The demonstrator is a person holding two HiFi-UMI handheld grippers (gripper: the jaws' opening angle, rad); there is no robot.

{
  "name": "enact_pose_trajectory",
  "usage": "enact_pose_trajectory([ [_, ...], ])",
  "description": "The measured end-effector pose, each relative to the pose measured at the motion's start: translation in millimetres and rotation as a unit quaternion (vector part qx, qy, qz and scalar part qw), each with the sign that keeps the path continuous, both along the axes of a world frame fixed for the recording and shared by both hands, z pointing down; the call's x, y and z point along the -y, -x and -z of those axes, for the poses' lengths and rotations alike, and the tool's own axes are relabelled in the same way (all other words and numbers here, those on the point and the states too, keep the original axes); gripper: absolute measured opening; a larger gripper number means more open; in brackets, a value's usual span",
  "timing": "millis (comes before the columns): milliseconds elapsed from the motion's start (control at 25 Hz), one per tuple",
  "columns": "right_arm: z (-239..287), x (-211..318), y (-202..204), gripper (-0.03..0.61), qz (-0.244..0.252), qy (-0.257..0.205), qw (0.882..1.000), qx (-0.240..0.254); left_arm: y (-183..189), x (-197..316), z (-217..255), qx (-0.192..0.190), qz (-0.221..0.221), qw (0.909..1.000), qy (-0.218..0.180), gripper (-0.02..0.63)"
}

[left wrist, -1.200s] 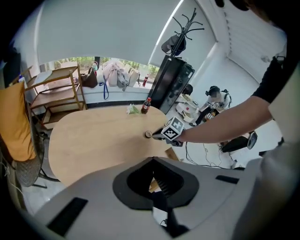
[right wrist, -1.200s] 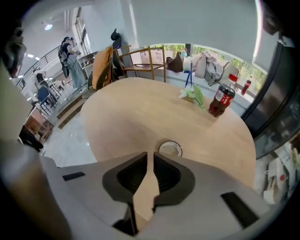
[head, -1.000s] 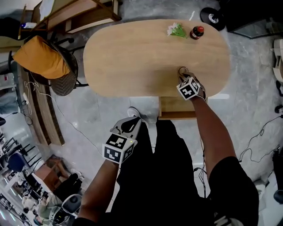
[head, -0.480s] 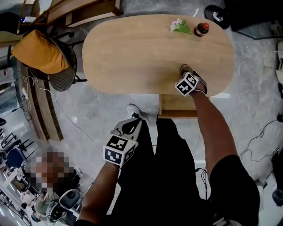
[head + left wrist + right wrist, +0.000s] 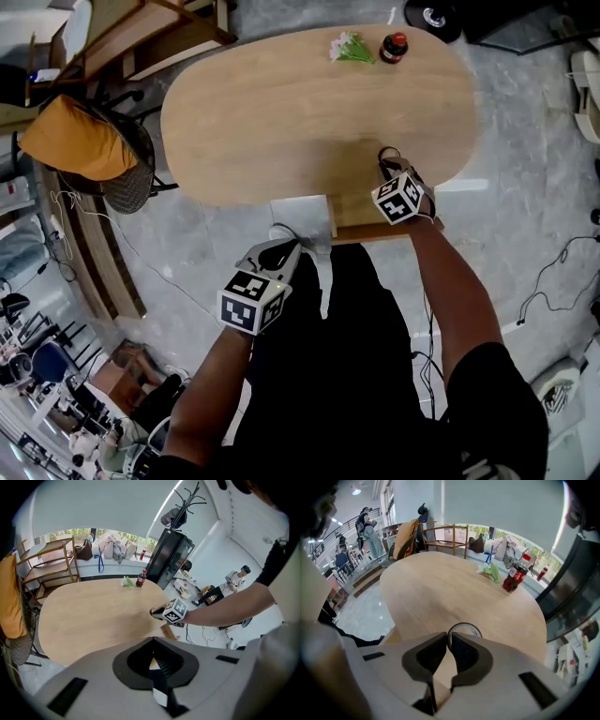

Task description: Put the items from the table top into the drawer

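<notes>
My right gripper (image 5: 388,171) is shut on a dark tape ring (image 5: 387,154) at the near edge of the oval wooden table (image 5: 281,112). The ring (image 5: 464,629) pokes out past the pinched jaws of that gripper (image 5: 446,644) in its own view. Just below it, under the table edge, the wooden drawer (image 5: 361,223) stands open. At the far side of the table stand a dark bottle with a red cap (image 5: 393,47) and a small bunch of flowers (image 5: 349,49). My left gripper (image 5: 279,253) hangs shut and empty by the person's legs, away from the table.
A chair draped in orange cloth (image 5: 80,141) stands left of the table, with a wooden shelf (image 5: 141,37) behind it. A black coat-rack base (image 5: 431,14) sits beyond the far edge. Cables (image 5: 553,277) lie on the grey floor at right.
My right gripper has drawn back with the tape ring towards the table's near edge, over the drawer. The left gripper has hardly moved.
</notes>
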State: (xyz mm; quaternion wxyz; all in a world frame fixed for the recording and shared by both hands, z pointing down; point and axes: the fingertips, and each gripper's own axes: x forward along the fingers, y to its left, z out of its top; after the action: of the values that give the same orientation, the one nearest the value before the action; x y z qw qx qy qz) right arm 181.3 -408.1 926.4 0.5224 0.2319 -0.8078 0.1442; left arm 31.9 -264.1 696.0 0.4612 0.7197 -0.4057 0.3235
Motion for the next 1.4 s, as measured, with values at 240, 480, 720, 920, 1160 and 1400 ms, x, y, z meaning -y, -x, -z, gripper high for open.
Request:
enact_pose_trajectory([
  [240,-15.6,-100.7,-31.4,0.031,0.019,0.048,0.999,-0.005,-15.0,6.4,-10.3,0.003,-0.035,0.9993,0.009,0.005],
  [480,-71.6,-160.9,-42.5,0.031,0.082,0.099,0.991,-0.047,-25.8,1.0,-19.8,-0.004,-0.04,0.9989,0.025,0.005],
  [720,-130.6,-172.8,-41.2,0.031,0.186,0.123,0.969,-0.106,-20.1,-15.2,-27.7,0.003,-0.03,0.9987,0.041,0.005],
  [920,-164.7,-167.1,-35.8,0.035,0.188,0.14,0.963,-0.13,-4.0,-29.7,-39.2,0.01,-0.005,0.9985,0.053,0.005],
  [1160,-151.4,-172.3,-27.7,0.081,0.172,0.143,0.965,-0.137,14.2,-34.1,-26.4,0.011,0.013,0.9989,0.043,0.005],
  [1400,-101.3,-192.1,-39.2,0.081,0.163,0.149,0.967,-0.131,5.8,-28.1,18.8,0.004,0.014,0.9999,-0.001,0.005],
])
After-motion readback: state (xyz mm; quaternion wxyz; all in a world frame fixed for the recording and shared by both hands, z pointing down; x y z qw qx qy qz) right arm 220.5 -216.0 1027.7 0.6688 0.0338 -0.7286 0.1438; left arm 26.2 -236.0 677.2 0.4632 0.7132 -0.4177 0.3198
